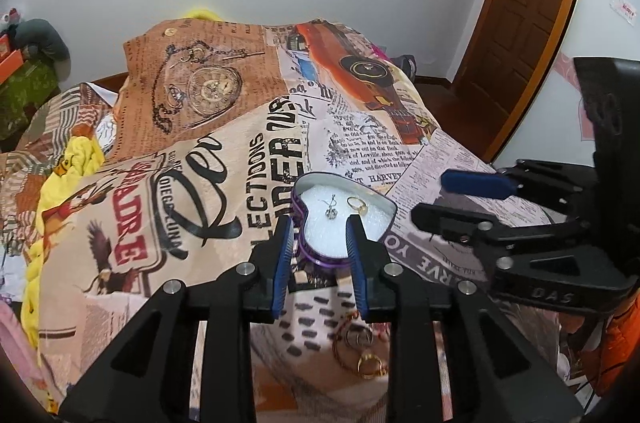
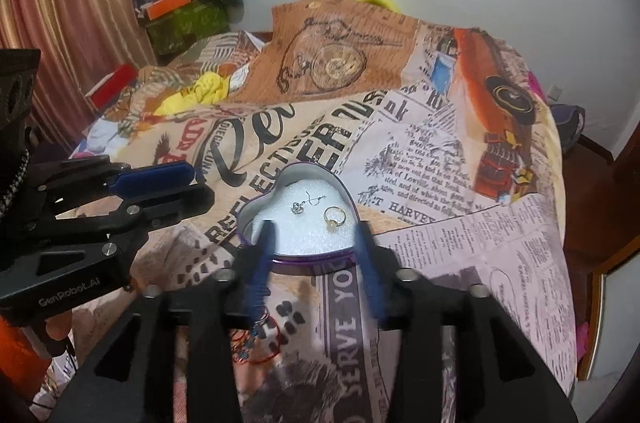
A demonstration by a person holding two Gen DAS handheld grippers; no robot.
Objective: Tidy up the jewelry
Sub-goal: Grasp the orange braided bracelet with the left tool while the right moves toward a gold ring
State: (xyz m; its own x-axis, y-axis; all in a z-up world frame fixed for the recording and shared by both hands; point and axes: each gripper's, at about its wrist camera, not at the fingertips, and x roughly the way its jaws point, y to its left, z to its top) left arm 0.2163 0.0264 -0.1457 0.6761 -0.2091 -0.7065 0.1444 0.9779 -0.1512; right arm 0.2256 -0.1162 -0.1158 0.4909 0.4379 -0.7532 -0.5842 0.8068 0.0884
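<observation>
A: Where does the purple heart-shaped tin box with the white foam lining [image 1: 320, 257] sit?

B: On the newspaper-print bedspread [image 1: 224, 159], toward its near right corner. The cloth runs on open and flat behind and to the left of the tin; to the right it falls off at the bed's right edge, with a brown wooden door [image 1: 520, 19] beyond.

A: What is in the tin?

B: A small silver pendant on a thin hook [image 2: 299, 208] and, just beside it, a gold ring with a pale stone [image 2: 334, 216]. Both lie on the foam in the upper half, apart from each other.

A: And the left gripper [image 1: 320, 255]?

B: Its blue-padded fingers stand apart, holding nothing, and they frame the pointed near end of the tin; I cannot tell if they touch the rim. Below it on the cloth lie a thin red cord bracelet [image 1: 344, 339] and a second gold ring [image 1: 370, 365].

A: The right gripper [image 2: 316, 251]?

B: Also spread, empty, its fingers astride the tin's near rim, blurred. In the left wrist view it comes in from the right, near the tin's right lobe.
</observation>
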